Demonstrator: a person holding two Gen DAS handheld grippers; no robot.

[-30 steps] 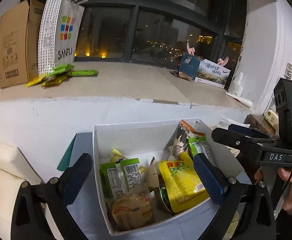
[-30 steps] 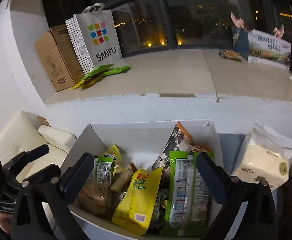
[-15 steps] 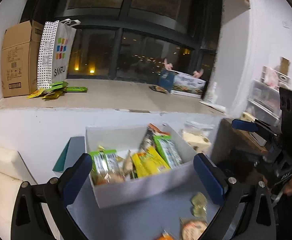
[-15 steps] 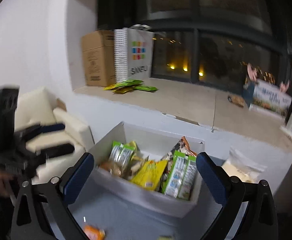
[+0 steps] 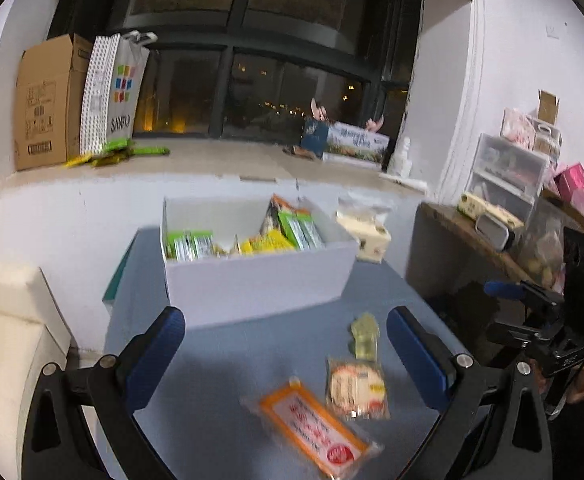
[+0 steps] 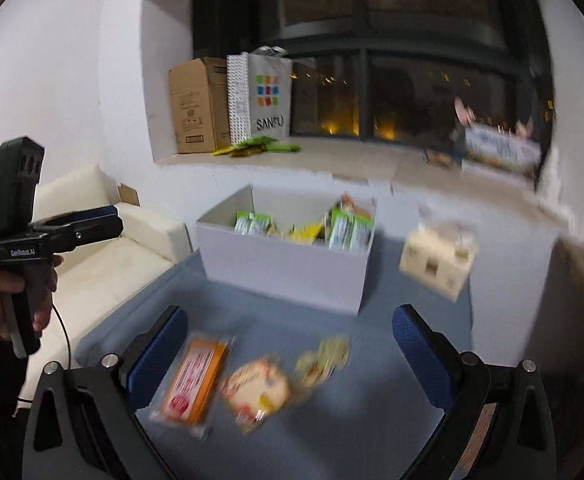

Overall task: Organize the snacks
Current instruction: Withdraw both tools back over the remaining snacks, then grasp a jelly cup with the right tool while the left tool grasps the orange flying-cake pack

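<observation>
A white open box (image 5: pixel 252 276) (image 6: pixel 288 268) full of green and yellow snack packs stands at the back of a blue-grey table (image 5: pixel 220 420) (image 6: pixel 332 440). Three loose snacks lie in front of it: an orange flat pack (image 5: pixel 312 424) (image 6: pixel 192 384), a round pastry in clear wrap (image 5: pixel 356 388) (image 6: pixel 256 392), and a small pale green pack (image 5: pixel 366 332) (image 6: pixel 324 356). My left gripper (image 5: pixel 286 356) is open and empty above the table, near the loose snacks. My right gripper (image 6: pixel 290 360) is open and empty above them too.
A cream tissue pack (image 5: pixel 366 232) (image 6: pixel 438 256) sits right of the box. A window ledge behind holds a cardboard box (image 5: pixel 48 104), a SANFU bag (image 5: pixel 116 92) and green sachets (image 5: pixel 112 154). A cream sofa (image 6: pixel 104 248) is left; a wooden shelf with drawers (image 5: pixel 504 184) is right.
Both grippers have pulled back and up from over the box. The box now looks farther away and the three loose snacks on the table have come into view.
</observation>
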